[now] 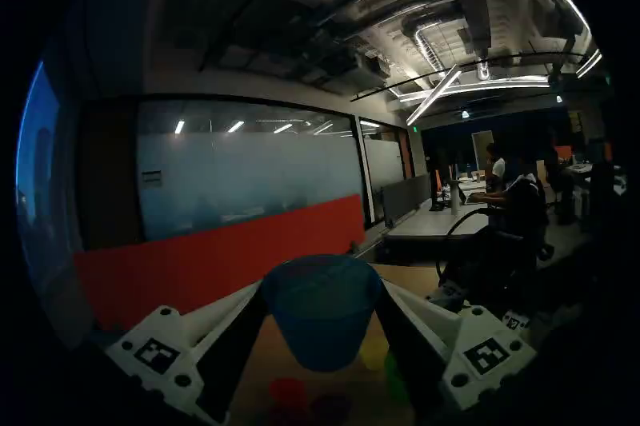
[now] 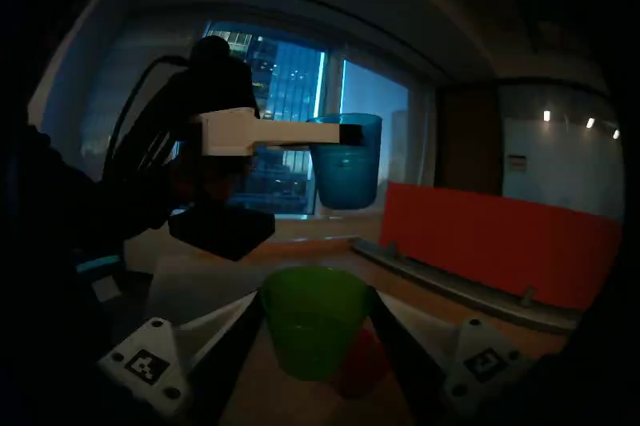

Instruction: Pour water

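Left gripper (image 1: 322, 294) has both fingers squeezed on the blue cup (image 1: 322, 326), bottom centre of the left gripper view. Right gripper (image 2: 314, 302) is clamped the same way on the green cup (image 2: 312, 338), low centre in the right gripper view. There the blue cup hangs upright in the upper middle, well apart from the green one.

Just behind the green cup there's a small red thing (image 2: 364, 362). Under the blue cup are a blurry red blob (image 1: 286, 390) and a yellow blob (image 1: 374, 350) on the table (image 1: 408, 272). There's a red wall panel (image 1: 216, 262) behind, and people at desks (image 1: 512, 194) far right.
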